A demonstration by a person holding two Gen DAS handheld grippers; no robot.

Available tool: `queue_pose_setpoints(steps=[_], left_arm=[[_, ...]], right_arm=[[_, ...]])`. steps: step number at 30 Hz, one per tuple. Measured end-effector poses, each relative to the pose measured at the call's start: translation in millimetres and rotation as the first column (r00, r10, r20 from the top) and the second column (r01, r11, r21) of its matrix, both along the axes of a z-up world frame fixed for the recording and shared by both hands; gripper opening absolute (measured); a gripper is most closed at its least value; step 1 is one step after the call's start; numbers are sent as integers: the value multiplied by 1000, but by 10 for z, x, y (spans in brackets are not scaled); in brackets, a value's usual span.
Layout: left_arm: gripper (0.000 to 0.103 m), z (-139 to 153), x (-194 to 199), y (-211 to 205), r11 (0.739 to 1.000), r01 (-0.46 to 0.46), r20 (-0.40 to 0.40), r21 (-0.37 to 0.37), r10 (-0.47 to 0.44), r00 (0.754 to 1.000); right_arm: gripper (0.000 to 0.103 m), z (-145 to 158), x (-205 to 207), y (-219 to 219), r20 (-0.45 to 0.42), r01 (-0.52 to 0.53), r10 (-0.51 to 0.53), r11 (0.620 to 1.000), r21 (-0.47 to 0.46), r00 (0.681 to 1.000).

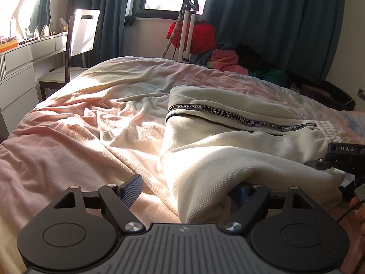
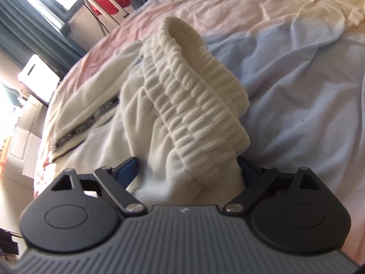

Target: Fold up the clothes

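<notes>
- Risk, left side: my left gripper (image 1: 186,194) stood with its fingers spread wide. A fold of the cream trousers (image 1: 228,141) draped over the right finger, while the left finger (image 1: 131,189) was bare above the blanket. I judged that closing here could catch only a thin edge, or pinch the pink blanket (image 1: 68,125) along with it, and so drag the bedding into the fold.
- Risk, right side: my right gripper (image 2: 189,171) also had its fingers apart, with the ribbed waistband (image 2: 196,105) bunched between them. I could not tell whether the pads actually pressed the cloth. I judged that the thick elastic might slip out under a lift, because the band was twisted and doubled.
- Risk, both: uneven tension between the two grips would likely skew any crease.
- Position: the trousers lay on the bed (image 1: 127,73), towards its right half, with the waistband end nearest the right gripper.
- Appearance: soft, cream knit fabric with a black lettered side stripe (image 1: 239,116) running along the leg. The legs appeared to be laid one over the other, with loose wrinkles.
</notes>
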State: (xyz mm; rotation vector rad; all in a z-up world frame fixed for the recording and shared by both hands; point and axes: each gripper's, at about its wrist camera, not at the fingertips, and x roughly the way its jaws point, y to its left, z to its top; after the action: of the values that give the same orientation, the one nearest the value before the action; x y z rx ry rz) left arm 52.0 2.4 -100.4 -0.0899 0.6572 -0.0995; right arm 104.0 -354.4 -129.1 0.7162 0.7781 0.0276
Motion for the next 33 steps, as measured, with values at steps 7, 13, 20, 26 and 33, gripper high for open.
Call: queue_pose_setpoints(steps=[7,13,20,26,33], left_arm=[[82,3,8,33,1000,-25,-4,7,25,1000],[82,3,45,49,1000,-12,-18,-12,12,1000],[83,91,94,266,983,4,-75,-184,-19,997],[103,73,128,741,818,-9,-148,-574,-93,985],[103,-264,370,794,652,-96,-240,-753,-137,961]], right_arm=[[92,217,-124,-86,161,-34,9,987,157,987],[90,-3,77,56,-37,-55,56,998,38,998],[54,-41,75,175,-101,-56,46,993,-101,994],[36,215,-22,211,-1,-40,41,984,-174,999],[35,339,-31,295,49,-51,64,972,-231,997]])
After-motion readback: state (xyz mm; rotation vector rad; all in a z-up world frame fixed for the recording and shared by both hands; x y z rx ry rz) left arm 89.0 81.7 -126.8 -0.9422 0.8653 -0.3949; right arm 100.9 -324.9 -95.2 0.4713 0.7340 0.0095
